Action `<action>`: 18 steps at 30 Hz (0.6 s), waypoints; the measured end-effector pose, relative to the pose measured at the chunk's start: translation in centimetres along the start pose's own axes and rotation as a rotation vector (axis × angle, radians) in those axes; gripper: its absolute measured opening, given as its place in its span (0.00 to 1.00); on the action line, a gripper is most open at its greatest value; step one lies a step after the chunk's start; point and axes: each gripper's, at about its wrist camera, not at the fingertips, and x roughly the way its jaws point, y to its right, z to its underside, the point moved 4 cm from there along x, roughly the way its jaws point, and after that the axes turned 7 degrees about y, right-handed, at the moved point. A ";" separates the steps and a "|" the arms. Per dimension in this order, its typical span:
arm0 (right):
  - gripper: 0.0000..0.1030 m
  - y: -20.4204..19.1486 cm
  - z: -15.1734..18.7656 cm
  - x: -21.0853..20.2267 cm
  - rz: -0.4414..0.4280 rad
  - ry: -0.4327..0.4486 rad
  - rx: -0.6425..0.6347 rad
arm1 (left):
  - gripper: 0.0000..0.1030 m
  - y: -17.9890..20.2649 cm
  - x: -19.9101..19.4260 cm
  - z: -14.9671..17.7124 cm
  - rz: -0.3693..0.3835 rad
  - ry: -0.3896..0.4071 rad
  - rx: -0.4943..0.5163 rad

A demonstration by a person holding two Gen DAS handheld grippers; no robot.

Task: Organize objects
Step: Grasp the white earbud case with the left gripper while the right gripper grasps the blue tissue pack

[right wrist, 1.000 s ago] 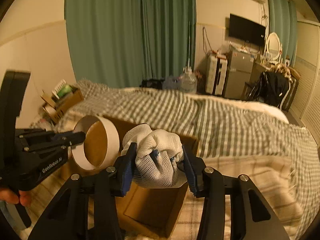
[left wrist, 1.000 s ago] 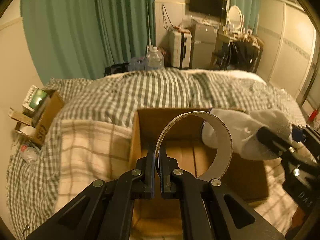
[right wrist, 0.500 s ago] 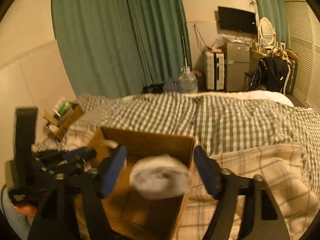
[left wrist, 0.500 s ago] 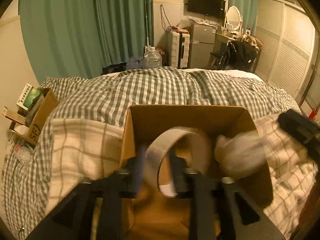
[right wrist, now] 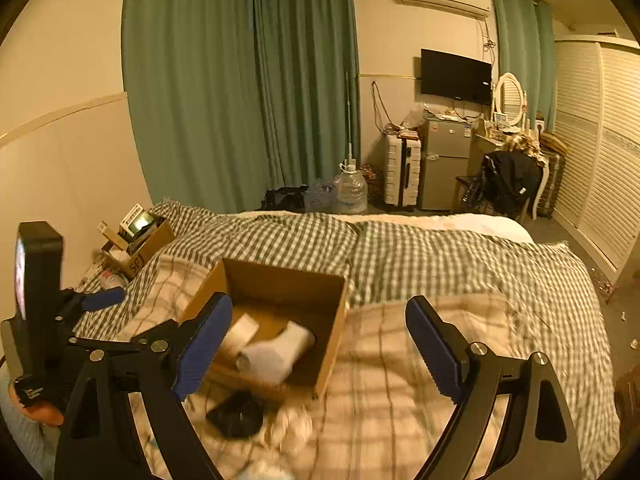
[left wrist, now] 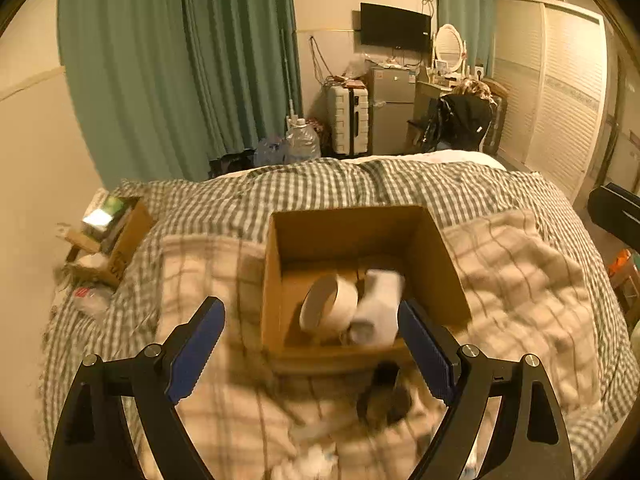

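Inside the box [left wrist: 436, 264] the tape roll [left wrist: 328, 308] and the white glove [left wrist: 380, 304] are smeared by motion blur, so their outlines and how they touch cannot be told. In the right wrist view a blue pad [right wrist: 204, 344] hides part of the roll. A dark thing [right wrist: 236, 414] lying before the box is too blurred to name. Both views cut the bed [right wrist: 460, 256] at the bottom edge.

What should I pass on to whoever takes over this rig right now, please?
Left gripper: jaws opening, nothing between them.
Right gripper: jaws opening, likewise empty.
Tape roll and white glove lie side by side inside the cardboard box on the bed.
Done: those two are boxed.
Left: a black item and some blurred whitish bits lie on the blanket in front of the box; probably next.
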 end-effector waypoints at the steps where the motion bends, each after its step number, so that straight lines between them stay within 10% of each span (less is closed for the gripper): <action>1: 0.86 -0.2 0.3 -0.8 0.005 -0.001 -0.004 | 0.88 -0.1 -1.1 0.8 -0.012 0.001 -0.002; 9: 0.86 -1.8 6.9 -6.0 0.021 -0.058 -0.062 | 0.88 -0.6 -5.1 8.0 -0.059 -0.025 -0.085; 18: 0.86 -4.0 17.1 -3.0 0.024 -0.223 -0.092 | 0.86 0.3 -3.2 18.6 -0.066 -0.172 -0.130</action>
